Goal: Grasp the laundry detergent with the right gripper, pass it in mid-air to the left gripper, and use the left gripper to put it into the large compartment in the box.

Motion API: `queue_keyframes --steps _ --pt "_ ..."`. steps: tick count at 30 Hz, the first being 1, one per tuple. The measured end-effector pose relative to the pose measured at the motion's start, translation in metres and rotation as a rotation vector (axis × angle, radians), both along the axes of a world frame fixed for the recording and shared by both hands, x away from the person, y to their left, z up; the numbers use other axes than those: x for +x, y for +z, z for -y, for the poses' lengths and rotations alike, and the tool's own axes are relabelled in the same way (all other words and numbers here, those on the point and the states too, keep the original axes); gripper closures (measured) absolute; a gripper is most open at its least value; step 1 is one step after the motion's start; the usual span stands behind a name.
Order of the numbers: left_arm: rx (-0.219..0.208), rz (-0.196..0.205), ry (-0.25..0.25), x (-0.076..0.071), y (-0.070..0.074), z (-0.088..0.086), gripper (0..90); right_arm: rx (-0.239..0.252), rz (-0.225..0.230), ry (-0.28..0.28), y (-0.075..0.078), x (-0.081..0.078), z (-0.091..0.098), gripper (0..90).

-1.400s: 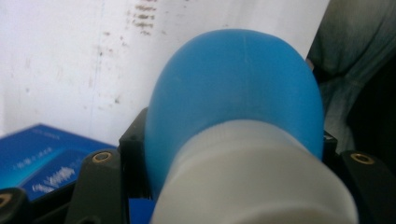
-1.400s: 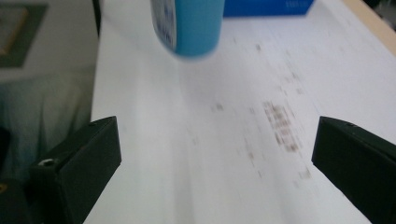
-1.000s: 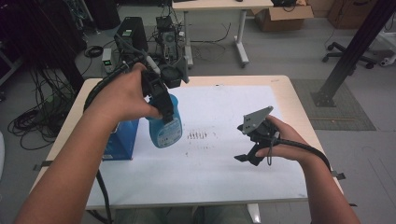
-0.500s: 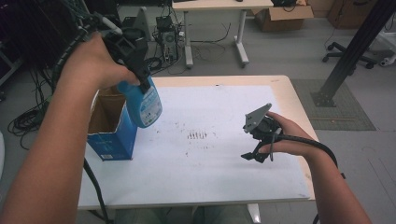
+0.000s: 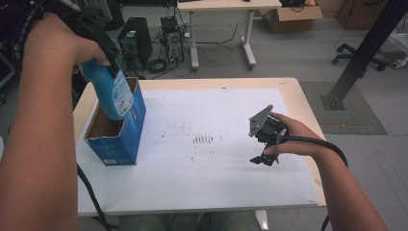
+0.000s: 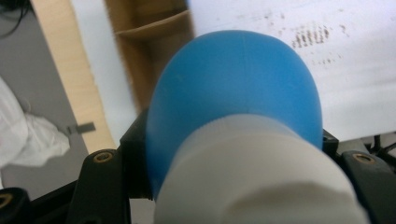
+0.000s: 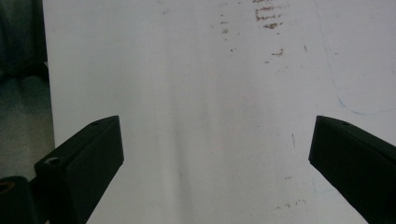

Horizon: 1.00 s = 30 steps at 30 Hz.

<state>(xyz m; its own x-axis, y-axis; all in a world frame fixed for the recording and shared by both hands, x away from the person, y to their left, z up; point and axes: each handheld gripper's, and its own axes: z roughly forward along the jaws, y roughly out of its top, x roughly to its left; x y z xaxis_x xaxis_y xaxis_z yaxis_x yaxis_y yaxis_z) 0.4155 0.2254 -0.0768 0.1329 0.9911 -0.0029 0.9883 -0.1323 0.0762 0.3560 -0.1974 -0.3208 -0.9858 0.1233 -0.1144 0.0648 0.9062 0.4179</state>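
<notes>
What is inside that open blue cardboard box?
The blue cardboard box shows bare brown inner walls; the blue plastic bottle hangs over its opening, hiding part of the inside, and the bottom is hidden.

Right gripper [image 7: 217, 154] held open over a white sheet

The two black jaws rise from the lower left and lower right corners of the frame, standing wide apart with nothing between them. Behind them the white sheet [image 7: 196, 93] takes up most of the frame, with brown smudges [image 7: 268, 18] at top centre and a faint blue line [image 7: 355, 111] at right. A dark grey strip [image 7: 21, 93] runs down the left edge.
</notes>
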Motion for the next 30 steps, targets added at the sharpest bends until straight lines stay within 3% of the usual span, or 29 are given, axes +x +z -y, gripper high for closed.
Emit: queue_keyframes --steps 7,12,30 --pt "-0.012 0.001 0.098 0.003 0.001 -0.022 38.4 -0.018 -0.009 0.0 -0.001 0.001 0.002 3.2" --pt "-0.002 0.003 0.139 0.003 0.0 -0.03 38.4 -0.021 -0.016 -0.01 -0.002 0.002 0.005 3.4" --pt "0.0 0.003 0.136 0.007 -0.03 -0.041 38.3 -0.01 -0.016 -0.011 -0.001 0.0 0.003 3.4"
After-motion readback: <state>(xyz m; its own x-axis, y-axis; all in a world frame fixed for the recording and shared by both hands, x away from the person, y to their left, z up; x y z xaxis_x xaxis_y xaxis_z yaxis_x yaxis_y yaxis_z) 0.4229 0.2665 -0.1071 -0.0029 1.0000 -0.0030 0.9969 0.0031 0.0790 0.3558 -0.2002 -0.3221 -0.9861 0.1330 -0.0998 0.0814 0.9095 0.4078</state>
